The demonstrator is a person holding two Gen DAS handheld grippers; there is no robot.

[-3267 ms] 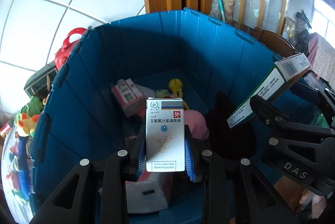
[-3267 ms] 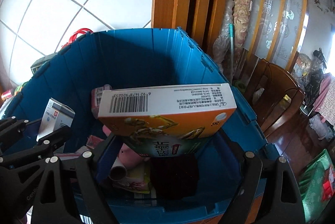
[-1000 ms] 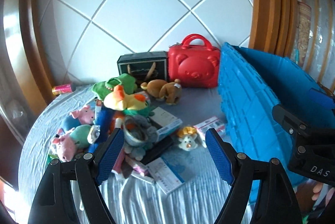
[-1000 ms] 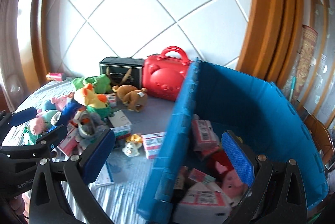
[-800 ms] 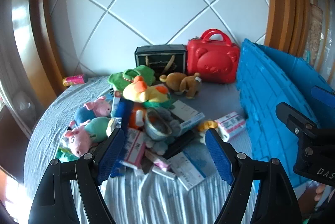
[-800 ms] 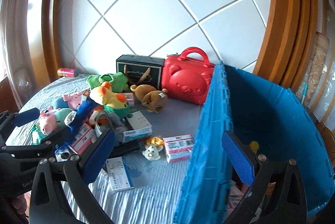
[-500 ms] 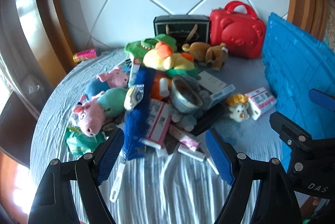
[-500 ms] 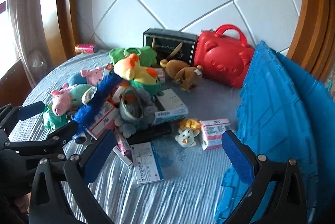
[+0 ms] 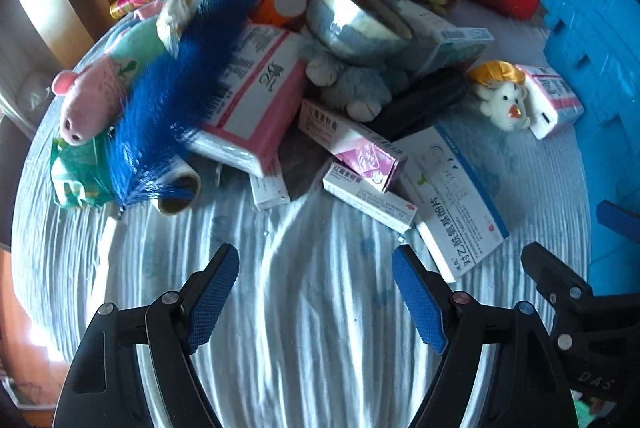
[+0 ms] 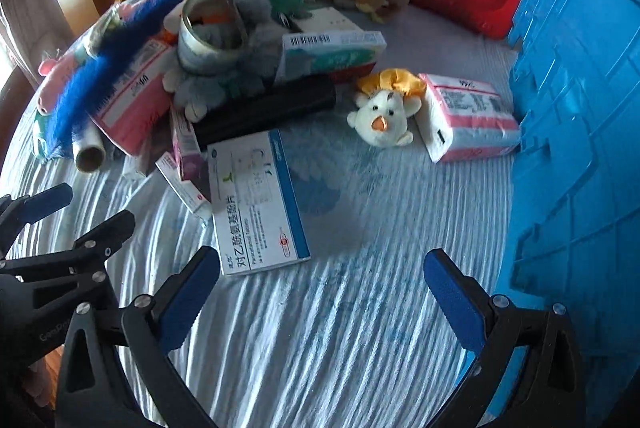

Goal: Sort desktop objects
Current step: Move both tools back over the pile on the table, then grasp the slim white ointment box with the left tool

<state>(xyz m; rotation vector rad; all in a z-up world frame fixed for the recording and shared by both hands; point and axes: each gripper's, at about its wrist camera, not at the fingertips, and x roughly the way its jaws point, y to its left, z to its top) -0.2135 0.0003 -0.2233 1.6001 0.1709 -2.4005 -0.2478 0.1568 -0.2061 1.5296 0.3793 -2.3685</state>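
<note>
Both tools, left tool (image 9: 316, 284) and right tool (image 10: 322, 282), hang released and empty above the striped grey surface (image 10: 340, 328), reaching for another item; likeliest next is the flat white-and-blue medicine box (image 10: 256, 203), lying just ahead, calling for a lower, aligned grasp

The white-and-blue box (image 10: 256, 203) reads "对乙酰氨基酚片"; the right tool (image 9: 592, 380) bears "DAS".

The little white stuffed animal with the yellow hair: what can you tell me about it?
The small white plush toy looks soft and fuzzy, with a yellow ruffled tuft on top, dark eyes and an orange beak-like snout. It lies on the striped grey-blue tablecloth, face up toward the camera, right beside a pink-and-white wrapped packet, apparently touching it.
</note>
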